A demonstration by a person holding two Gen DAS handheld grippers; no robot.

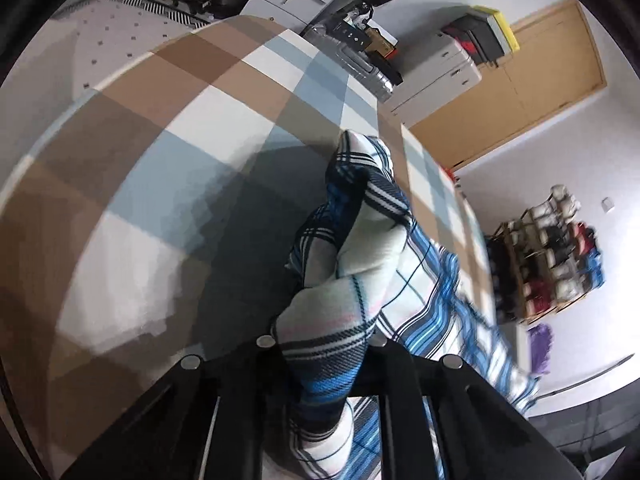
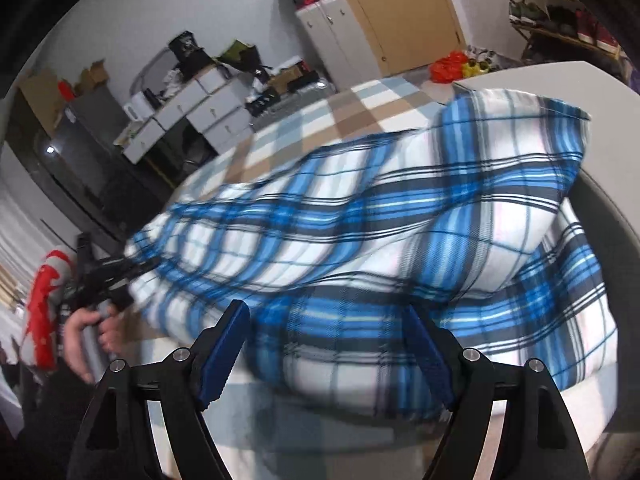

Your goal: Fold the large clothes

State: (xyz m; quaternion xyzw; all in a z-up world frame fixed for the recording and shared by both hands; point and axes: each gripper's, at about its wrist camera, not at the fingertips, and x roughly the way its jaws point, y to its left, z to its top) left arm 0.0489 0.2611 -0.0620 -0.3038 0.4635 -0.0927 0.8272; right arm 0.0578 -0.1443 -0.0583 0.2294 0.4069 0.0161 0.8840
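Left tongs (image 1: 324, 344) clamped on shirt (image 1: 360, 264) edge, lifting it off bed (image 1: 160, 128) for fold. Right tongs (image 2: 324, 344) agape, empty, poised near hem.

The fingertips of the left gripper (image 1: 324, 356) are hidden under the bunched plaid shirt (image 1: 360, 280) that fills the gap between them, and the shirt's lower end runs off the bottom edge of the left wrist view. In the right wrist view the shirt (image 2: 360, 216) is smeared by blur, so collar, sleeves and buttons cannot be told apart. The hand (image 2: 86, 336) at the left edge is cut off and blurred, and the shoe rack (image 1: 548, 256) is too small to read.
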